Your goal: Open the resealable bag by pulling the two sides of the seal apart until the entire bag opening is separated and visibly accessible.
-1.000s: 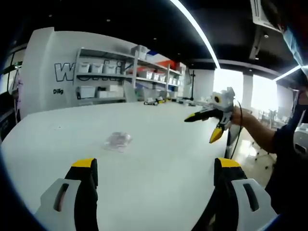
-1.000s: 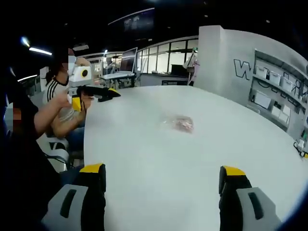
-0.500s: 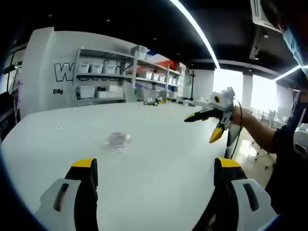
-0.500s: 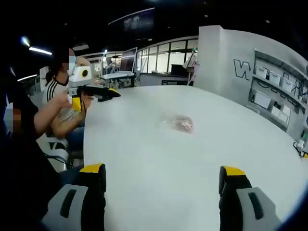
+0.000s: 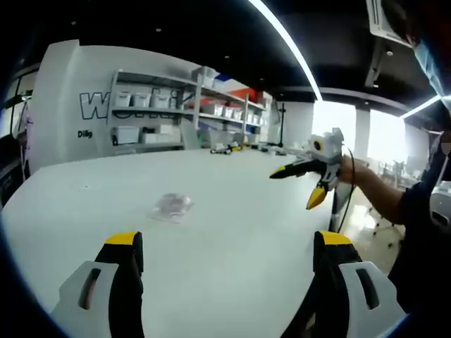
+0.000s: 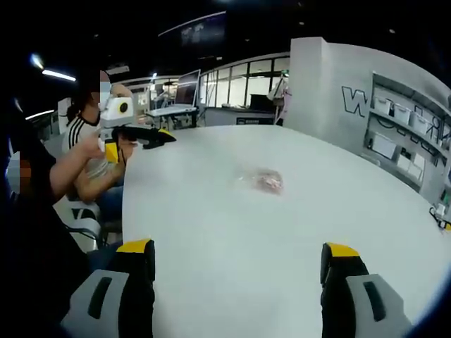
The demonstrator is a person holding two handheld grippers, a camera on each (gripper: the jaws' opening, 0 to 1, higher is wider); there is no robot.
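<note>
In the left gripper view, the left gripper (image 5: 225,260) holds its jaws spread and empty over the white table (image 5: 232,211). The clear resealable bag (image 5: 171,205) lies flat ahead, well apart. Farther right, the right gripper (image 5: 301,184) hovers with jaws spread, empty.

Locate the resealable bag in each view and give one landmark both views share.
Left gripper view: resealable bag lies on the white table, left of centre, beyond the open left gripper.
Right gripper view: it lies right of centre, beyond the open right gripper.
Shared landmark: the lettered wall's shelving.
</note>
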